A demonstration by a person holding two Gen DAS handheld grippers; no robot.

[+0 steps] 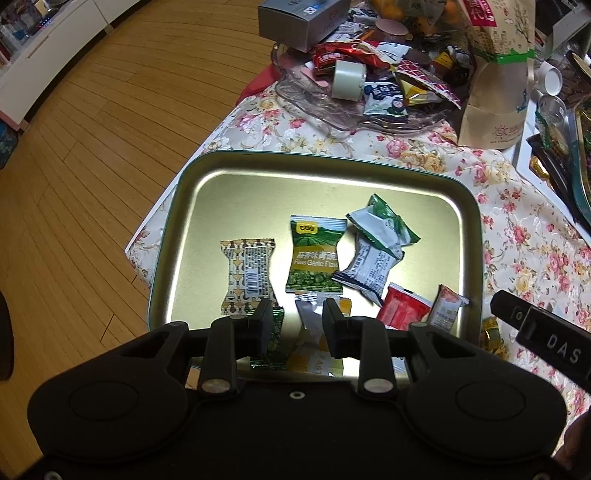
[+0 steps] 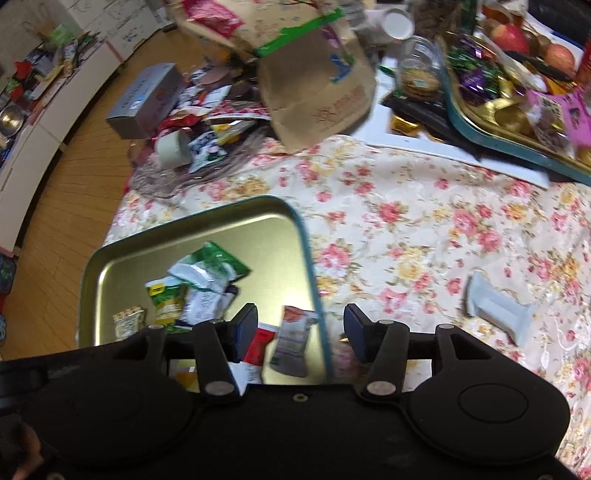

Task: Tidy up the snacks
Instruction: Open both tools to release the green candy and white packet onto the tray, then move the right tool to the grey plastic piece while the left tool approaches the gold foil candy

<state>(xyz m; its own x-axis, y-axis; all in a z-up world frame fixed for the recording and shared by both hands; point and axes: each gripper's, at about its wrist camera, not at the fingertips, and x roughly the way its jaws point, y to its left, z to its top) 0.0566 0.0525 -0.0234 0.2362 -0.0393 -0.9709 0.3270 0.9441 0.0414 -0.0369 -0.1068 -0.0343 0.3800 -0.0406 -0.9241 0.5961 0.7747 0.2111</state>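
A gold tray with a teal rim [image 1: 184, 221] [image 2: 310, 258] lies on the floral tablecloth. It holds several snack packets: a green peas packet [image 1: 314, 258], a brown patterned one [image 1: 248, 273], white-and-green ones [image 1: 376, 243] and a red one [image 1: 402, 306]. My left gripper [image 1: 297, 317] hangs open over the tray's near side, above a yellow-and-white packet [image 1: 314, 343]. My right gripper [image 2: 301, 325] is open across the tray's right rim. A pale pink-grey packet [image 2: 291, 343] lies in the tray below its fingers, and the pads are clear of it.
A grey-white packet [image 2: 495, 310] lies loose on the cloth to the right. At the back are a clear dish of snacks with a tape roll [image 1: 347, 79], a brown paper bag [image 1: 495, 92], a grey box [image 1: 295, 22] and a second full tray [image 2: 517, 147]. The table edge and wood floor are on the left.
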